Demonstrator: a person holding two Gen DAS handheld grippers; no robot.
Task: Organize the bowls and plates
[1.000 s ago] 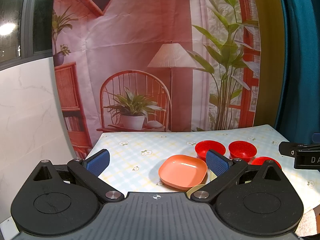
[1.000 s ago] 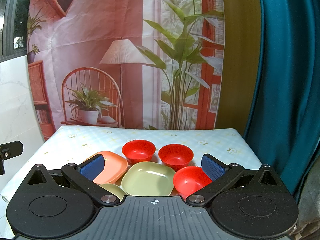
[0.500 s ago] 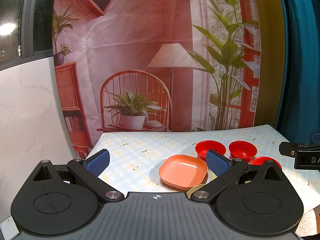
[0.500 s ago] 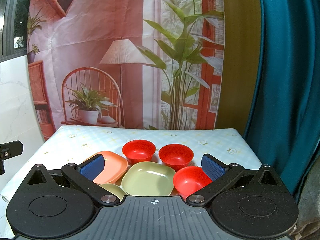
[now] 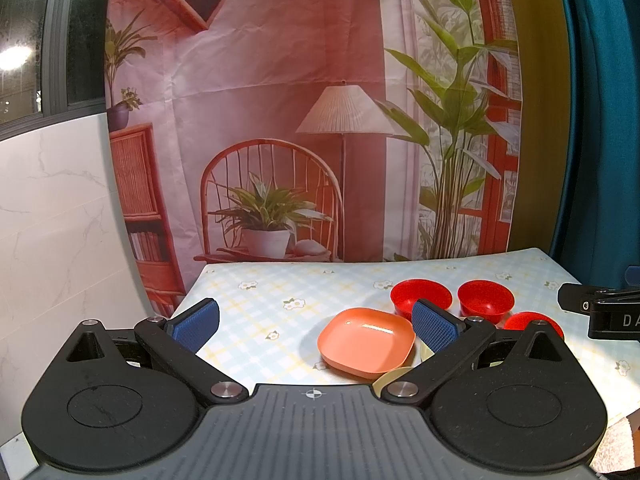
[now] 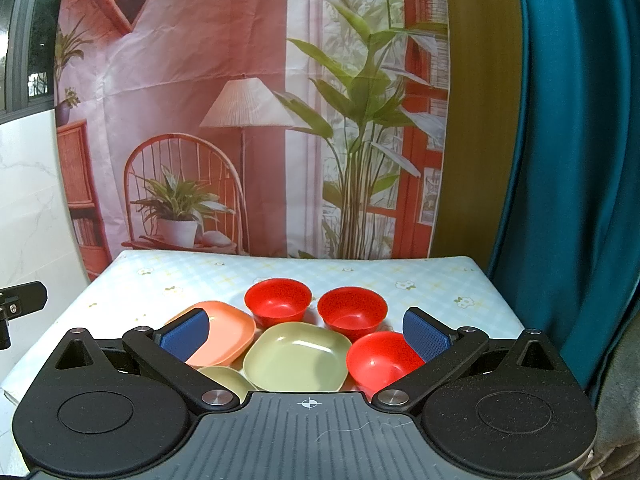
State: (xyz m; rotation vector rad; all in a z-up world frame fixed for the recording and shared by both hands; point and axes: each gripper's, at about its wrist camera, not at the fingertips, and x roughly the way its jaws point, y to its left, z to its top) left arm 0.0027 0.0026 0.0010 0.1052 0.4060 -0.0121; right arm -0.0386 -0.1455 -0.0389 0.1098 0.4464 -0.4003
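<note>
A: What's the biggest thing in sight?

B: The printed backdrop (image 6: 248, 120) of a lamp, a wicker chair and plants, hanging behind the table (image 6: 420, 276) with its pale checked, flower-dotted cloth. A teal curtain (image 6: 568, 160) hangs along the right side.

A: And the two tools?

B: The left gripper (image 5: 316, 322) hangs over the near left part of the table, blue pads spread wide with nothing between them. The right gripper (image 6: 306, 330) is the same: jaws wide apart, empty, held above the near edge of the dishes.

A: Where are the dishes?

B: Clustered together at the near middle of the table. The green plate (image 6: 296, 356) sits in the centre, with the orange plate (image 6: 224, 334) just to its left (their rims look to be touching, though I cannot say for sure). A second green plate (image 6: 224, 378) peeks out at the near left, mostly hidden by the gripper body.

A: The bowls?

B: Three red ones. The far left red bowl (image 6: 278, 300) and the far right red bowl (image 6: 352, 312) stand side by side behind the green plate; the near red bowl (image 6: 380, 358) sits just right of it.
</note>
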